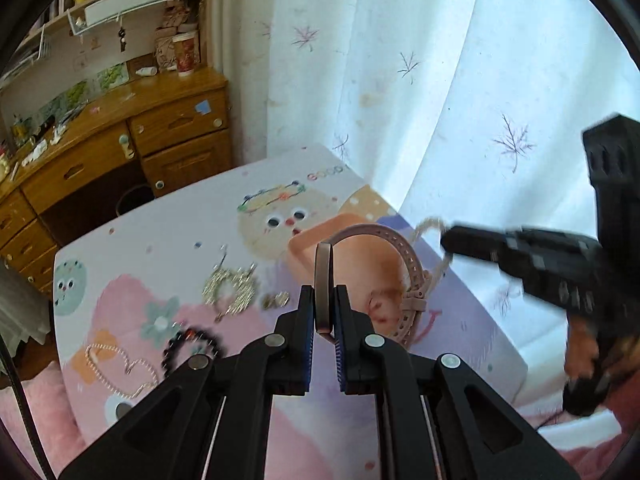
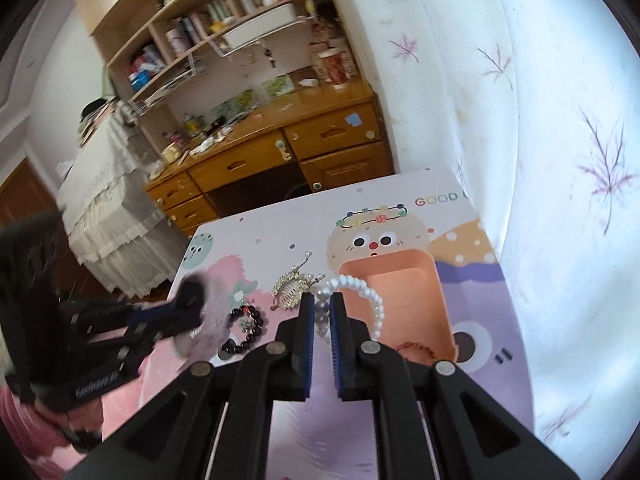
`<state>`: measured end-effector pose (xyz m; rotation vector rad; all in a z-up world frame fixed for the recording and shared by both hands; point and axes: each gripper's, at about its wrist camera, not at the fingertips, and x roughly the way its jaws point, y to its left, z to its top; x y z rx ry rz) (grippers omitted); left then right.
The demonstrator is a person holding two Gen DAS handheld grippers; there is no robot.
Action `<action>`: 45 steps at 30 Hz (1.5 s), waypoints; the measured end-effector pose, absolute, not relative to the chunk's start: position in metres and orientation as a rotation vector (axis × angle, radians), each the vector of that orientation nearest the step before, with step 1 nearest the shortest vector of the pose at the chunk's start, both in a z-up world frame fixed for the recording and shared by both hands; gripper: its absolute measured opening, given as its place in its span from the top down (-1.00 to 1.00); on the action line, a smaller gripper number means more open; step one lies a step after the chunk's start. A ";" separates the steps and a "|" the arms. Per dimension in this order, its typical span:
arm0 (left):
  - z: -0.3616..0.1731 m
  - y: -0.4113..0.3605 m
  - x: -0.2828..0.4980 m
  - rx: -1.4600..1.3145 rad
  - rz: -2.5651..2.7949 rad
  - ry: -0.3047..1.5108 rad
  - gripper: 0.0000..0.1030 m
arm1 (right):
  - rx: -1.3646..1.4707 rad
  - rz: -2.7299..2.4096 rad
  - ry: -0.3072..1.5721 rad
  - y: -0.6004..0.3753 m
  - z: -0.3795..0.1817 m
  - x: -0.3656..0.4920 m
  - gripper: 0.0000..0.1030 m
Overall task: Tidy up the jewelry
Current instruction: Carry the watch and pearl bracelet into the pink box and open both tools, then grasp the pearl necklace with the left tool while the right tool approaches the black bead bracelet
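**A:** We read "GOOD" printed on the tabletop [image 2: 280, 236]; the letters after it are cut off.

**B:** We note an orange tray [image 2: 400, 292] on it, holding a red bracelet [image 2: 416, 347] near its front wall.

**A:** Left gripper [image 1: 324, 300]: fingers clenched on a pink watch [image 1: 404, 268], held above the tray.

**B:** Right gripper [image 2: 322, 308]: fingers clamped on a pearl bracelet [image 2: 360, 286]. We see a black bead bracelet [image 2: 244, 330] and a gold hair clip [image 2: 290, 286] lying loose left of the tray.

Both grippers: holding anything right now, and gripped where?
Left gripper is shut on the pink watch, pinching its case edge-on. Right gripper is shut on the pearl bracelet, clamping a short run of beads.
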<state>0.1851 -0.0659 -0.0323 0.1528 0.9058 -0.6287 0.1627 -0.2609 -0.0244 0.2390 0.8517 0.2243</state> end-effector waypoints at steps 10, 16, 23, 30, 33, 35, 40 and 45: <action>-0.055 -0.131 0.218 0.105 -0.581 0.972 0.87 | 0.226 0.297 0.877 -0.286 -0.038 0.166 0.86; -0.059 -0.146 0.230 0.124 -0.490 0.975 0.12 | 0.268 0.309 0.950 -0.298 -0.053 0.181 0.83; -0.057 -0.116 0.230 0.083 -0.384 0.997 -0.37 | 0.342 0.307 1.015 -0.303 -0.066 0.181 0.25; -0.076 -0.054 0.217 0.077 -0.227 1.072 -0.48 | 0.377 0.298 1.090 -0.285 -0.077 0.179 -0.34; -0.085 -0.022 0.207 0.084 -0.160 1.096 -0.49 | 0.384 0.305 1.136 -0.271 -0.084 0.178 -0.43; -0.091 0.003 0.199 0.095 -0.114 1.118 -0.49 | 0.366 0.303 1.168 -0.256 -0.088 0.178 -0.49; -0.103 0.056 0.189 0.085 -0.044 1.177 -0.53 | 0.305 0.325 1.221 -0.216 -0.094 0.178 -0.56; -0.121 0.110 0.192 0.006 0.001 1.309 -0.63 | 0.280 0.355 1.260 -0.171 -0.103 0.180 -0.57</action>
